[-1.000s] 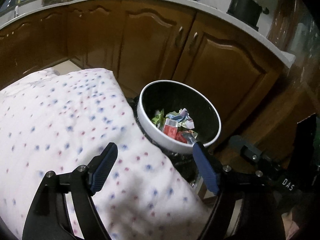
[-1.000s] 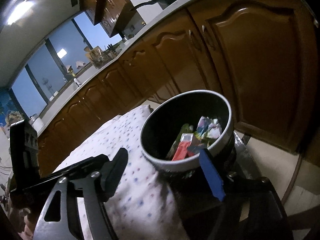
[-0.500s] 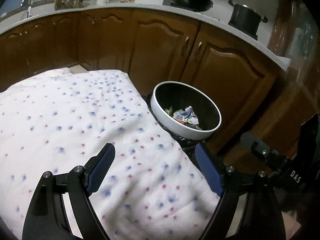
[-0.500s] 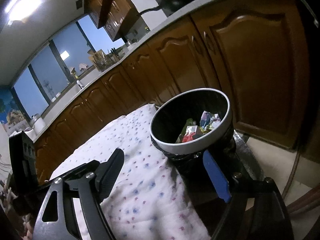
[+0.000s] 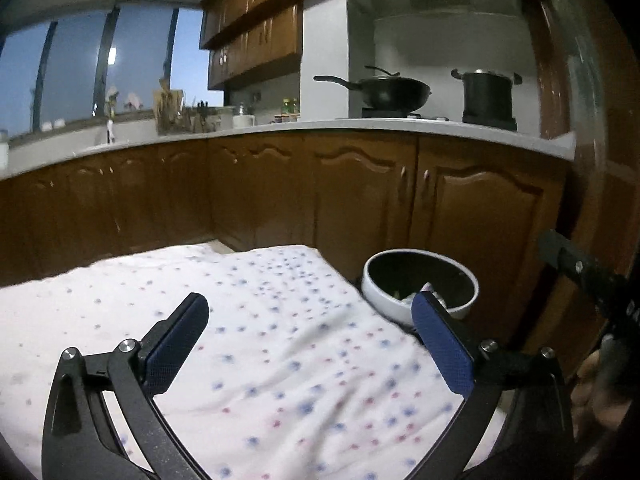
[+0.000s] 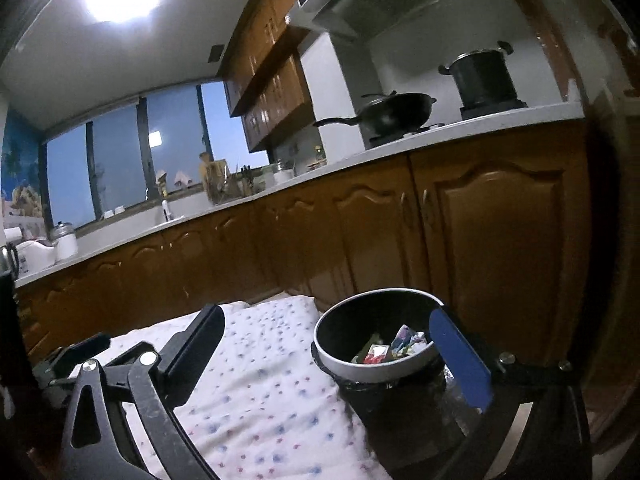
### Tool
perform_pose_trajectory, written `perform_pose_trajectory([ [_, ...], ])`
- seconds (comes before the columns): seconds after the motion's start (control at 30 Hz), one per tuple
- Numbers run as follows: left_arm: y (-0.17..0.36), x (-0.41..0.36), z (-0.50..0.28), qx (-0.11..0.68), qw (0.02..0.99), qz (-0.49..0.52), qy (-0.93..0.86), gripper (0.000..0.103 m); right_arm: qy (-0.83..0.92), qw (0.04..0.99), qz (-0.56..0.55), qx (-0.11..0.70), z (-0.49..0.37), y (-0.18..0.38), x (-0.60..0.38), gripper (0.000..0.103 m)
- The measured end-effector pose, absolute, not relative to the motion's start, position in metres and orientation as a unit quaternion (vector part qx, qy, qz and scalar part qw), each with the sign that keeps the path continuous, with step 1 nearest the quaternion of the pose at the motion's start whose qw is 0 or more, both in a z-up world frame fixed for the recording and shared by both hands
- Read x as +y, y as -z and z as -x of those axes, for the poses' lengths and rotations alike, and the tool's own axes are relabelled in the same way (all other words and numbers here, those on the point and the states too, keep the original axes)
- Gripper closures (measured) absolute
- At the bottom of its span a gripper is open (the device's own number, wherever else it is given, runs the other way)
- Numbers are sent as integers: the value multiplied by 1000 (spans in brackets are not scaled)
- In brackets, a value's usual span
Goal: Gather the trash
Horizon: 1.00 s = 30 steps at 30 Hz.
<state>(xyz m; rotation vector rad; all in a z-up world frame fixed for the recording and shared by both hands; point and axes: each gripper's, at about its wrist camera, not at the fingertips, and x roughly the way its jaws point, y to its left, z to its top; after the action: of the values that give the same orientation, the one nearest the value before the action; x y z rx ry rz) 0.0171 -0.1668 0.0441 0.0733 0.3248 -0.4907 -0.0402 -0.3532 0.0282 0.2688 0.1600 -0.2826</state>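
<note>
A round trash bin with a white rim (image 5: 420, 306) (image 6: 360, 372) and black liner stands off the right edge of a table with a dotted white cloth (image 5: 260, 344) (image 6: 256, 392). Crumpled wrappers (image 6: 394, 346) lie inside the bin. My left gripper (image 5: 310, 334) is open and empty above the cloth, left of the bin. My right gripper (image 6: 326, 354) is open and empty, its blue finger in front of the bin's near right rim. The right gripper's body shows at the far right of the left wrist view (image 5: 588, 280).
Brown lower cabinets (image 5: 360, 200) run behind the table and bin, under a pale counter (image 5: 400, 126). A black wok (image 5: 384, 90) and a black pot (image 5: 486, 94) sit on the stove. Windows (image 6: 120, 168) are at the far left.
Both grippers have pulled back and tilted upward from the bin, so the bin looks smaller and lower and the counter, stove and windows have come into view. Both stay open and empty.
</note>
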Motion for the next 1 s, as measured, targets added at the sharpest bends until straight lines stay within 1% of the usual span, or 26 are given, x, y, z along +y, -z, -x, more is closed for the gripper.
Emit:
perform_pose_trajectory([
  [0.27, -24, -147, -16, 160, 960, -16, 228, 0, 153, 982, -88, 66, 41, -9, -334, 0],
  [0.4, -17, -142, -15, 159, 963, -18, 219, 0, 149, 983, -76, 73, 37, 3, -324, 0],
  [0.67, -8, -137, -14, 167, 964, -24, 206, 0, 147, 981, -74, 100, 30, 21, -314, 0],
  [1.0, -7, -131, -10, 164, 966, -24, 200, 0, 142, 980, -87, 109, 31, 22, -313, 0],
])
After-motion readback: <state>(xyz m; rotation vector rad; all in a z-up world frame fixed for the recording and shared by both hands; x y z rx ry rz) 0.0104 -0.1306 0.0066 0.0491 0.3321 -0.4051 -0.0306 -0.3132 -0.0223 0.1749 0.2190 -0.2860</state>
